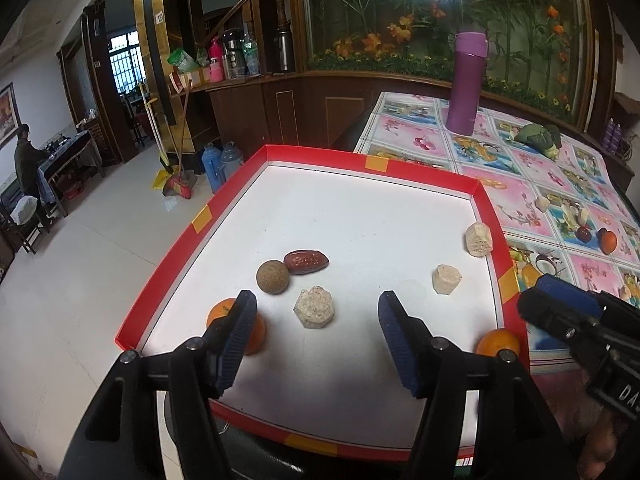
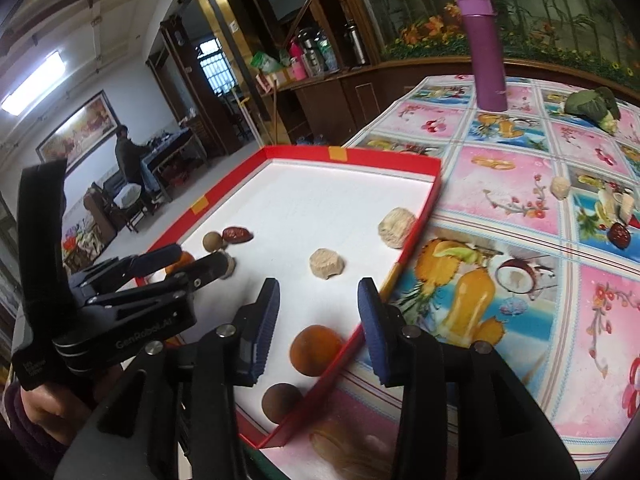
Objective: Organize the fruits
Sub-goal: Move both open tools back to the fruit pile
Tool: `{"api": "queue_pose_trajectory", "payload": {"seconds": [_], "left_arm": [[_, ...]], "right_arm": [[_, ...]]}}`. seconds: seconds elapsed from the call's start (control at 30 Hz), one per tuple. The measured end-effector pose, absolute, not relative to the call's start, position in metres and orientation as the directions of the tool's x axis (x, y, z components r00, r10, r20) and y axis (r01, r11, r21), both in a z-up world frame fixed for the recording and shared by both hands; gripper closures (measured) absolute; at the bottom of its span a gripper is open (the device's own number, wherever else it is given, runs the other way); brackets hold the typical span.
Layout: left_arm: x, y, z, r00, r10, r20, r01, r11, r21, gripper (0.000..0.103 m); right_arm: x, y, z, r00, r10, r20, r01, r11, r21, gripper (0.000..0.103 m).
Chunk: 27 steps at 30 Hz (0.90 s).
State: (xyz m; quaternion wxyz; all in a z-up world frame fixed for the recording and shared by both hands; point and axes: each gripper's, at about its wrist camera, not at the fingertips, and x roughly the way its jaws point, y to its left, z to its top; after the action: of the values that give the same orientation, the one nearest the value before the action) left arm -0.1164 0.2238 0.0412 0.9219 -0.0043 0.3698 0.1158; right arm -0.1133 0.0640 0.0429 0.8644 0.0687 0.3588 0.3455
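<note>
A red-rimmed white tray (image 1: 372, 165) (image 2: 340, 156) holds fruits. My left gripper (image 1: 316, 312) is open and empty above the tray's near part. An orange (image 1: 218, 314) lies just behind its left finger; a pale hexagonal piece (image 1: 314, 307), a brown ball (image 1: 272, 277) and a red date (image 1: 306, 262) lie ahead. My right gripper (image 2: 318, 300) is open and empty over the tray's right corner, with a second orange (image 2: 316, 350) (image 1: 498, 342) and a dark brown ball (image 2: 281, 402) between and below its fingers.
Two beige pieces (image 1: 447, 279) (image 1: 479, 239) lie at the tray's right side. On the flowered tablecloth (image 2: 520, 184) stand a purple flask (image 1: 466, 84) (image 2: 485, 52), a green vegetable (image 1: 538, 138), a beige piece (image 2: 561, 188) and a dark fruit (image 2: 619, 236).
</note>
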Motion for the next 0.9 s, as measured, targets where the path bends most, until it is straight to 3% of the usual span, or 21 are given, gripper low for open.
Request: {"api": "queue_pose_trajectory", "payload": {"seconds": [0.43, 0.5, 0.9], "left_arm": [[-0.117, 0.175, 0.051, 0.712, 0.201, -0.673, -0.151, 0.98, 0.132, 0.029], [-0.116, 0.167, 0.051, 0.709, 0.195, -0.677, -0.141, 0.981, 0.135, 0.025], [-0.109, 0.121, 0.049, 0.68, 0.138, -0.72, -0.04, 0.988, 0.151, 0.022]], "right_arm": [[-0.108, -0.023, 0.05, 0.611, 0.599, -0.518, -0.422, 0.8, 0.427, 0.059], [-0.106, -0.04, 0.05, 0.63, 0.584, -0.512, -0.398, 0.809, 0.434, 0.057], [-0.097, -0.129, 0.049, 0.715, 0.45, -0.536, -0.236, 0.876, 0.421, 0.044]]}}
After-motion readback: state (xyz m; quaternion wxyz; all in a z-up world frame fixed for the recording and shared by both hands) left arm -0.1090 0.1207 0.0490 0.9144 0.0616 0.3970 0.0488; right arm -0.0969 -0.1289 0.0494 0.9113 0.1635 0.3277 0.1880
